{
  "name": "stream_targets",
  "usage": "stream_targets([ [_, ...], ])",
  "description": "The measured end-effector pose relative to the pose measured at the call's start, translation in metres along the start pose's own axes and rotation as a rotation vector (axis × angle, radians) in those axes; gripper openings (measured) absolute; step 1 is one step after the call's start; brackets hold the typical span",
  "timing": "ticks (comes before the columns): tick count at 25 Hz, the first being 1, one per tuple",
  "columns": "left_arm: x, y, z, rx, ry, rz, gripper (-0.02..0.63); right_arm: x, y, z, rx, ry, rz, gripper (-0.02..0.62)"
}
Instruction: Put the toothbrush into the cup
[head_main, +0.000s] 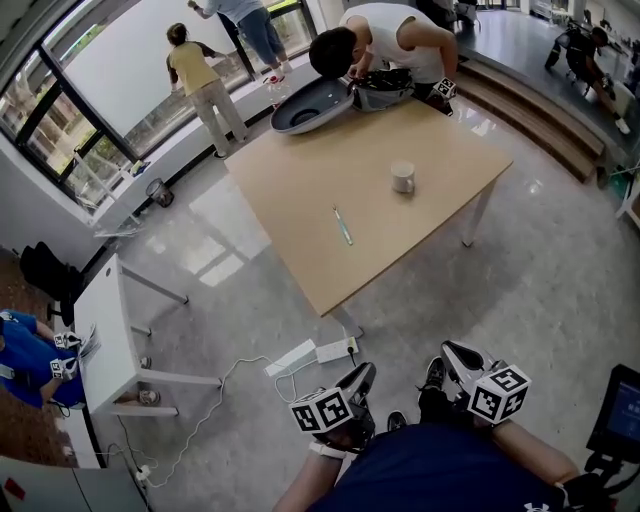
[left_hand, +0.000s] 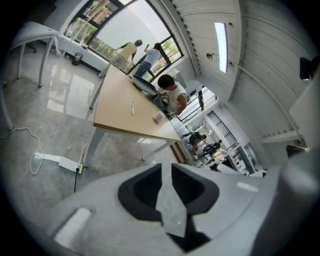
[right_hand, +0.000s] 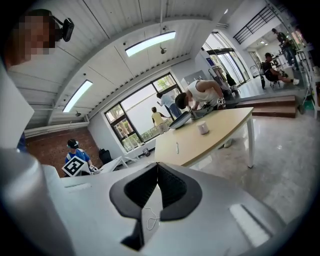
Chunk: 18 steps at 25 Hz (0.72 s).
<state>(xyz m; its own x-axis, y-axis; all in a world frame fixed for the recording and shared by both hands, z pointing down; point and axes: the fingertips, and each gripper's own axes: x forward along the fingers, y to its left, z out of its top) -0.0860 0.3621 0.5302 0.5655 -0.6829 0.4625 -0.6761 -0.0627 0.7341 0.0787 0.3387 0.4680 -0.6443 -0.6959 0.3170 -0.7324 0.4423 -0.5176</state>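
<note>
1. Head view. The left gripper (head_main: 360, 380) and the right gripper (head_main: 452, 358) are held low at the near edge of the picture, side by side over the floor. Both point toward the table (head_main: 290, 190), which stands well ahead of them.
2. Head view, task items. The toothbrush (head_main: 343, 226) lies flat on the tabletop, ahead of both grippers and well apart from them. The cup (head_main: 403, 177) stands upright beyond the toothbrush, further from the grippers and apart from it.
3. Head view, other items. A power strip (head_main: 335, 350) lies on the floor just ahead of the left gripper. A person (head_main: 385, 40) leans over an open case (head_main: 312, 105) at the far end of the table.
4. Left gripper view. The left gripper (left_hand: 166, 172) has its jaws drawn together with only a sliver of floor showing between them. Nothing is held. The toothbrush (left_hand: 132, 108) and the cup (left_hand: 158, 117) sit on the table (left_hand: 115, 117), far ahead and slightly left of the jaw line. The power strip (left_hand: 67, 163) lies on the floor ahead to the left.
5. Right gripper view. The right gripper (right_hand: 157, 170) has its jaws pressed together and empty. The toothbrush (right_hand: 177, 148) lies far ahead, slightly right of the jaw line. The cup (right_hand: 203, 128) stands beyond it, further right, on the table (right_hand: 225, 122).
</note>
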Motion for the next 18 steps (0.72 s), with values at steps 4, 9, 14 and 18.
stream_targets([
  [4, 0.040, -0.010, 0.026, 0.003, -0.014, 0.024, 0.064, 0.021, -0.036, 0.030, 0.020, 0.005, 0.013, 0.012],
  [9, 0.077, -0.038, 0.041, -0.002, -0.035, 0.018, 0.064, 0.030, -0.067, 0.055, 0.027, 0.026, 0.031, 0.012],
  [14, 0.114, -0.052, 0.055, 0.001, -0.052, 0.033, 0.064, 0.042, -0.097, 0.073, 0.026, 0.056, 0.058, 0.012],
  [18, 0.132, -0.054, 0.068, 0.030, -0.076, 0.064, 0.064, 0.054, -0.114, 0.080, 0.026, 0.085, 0.078, 0.012],
])
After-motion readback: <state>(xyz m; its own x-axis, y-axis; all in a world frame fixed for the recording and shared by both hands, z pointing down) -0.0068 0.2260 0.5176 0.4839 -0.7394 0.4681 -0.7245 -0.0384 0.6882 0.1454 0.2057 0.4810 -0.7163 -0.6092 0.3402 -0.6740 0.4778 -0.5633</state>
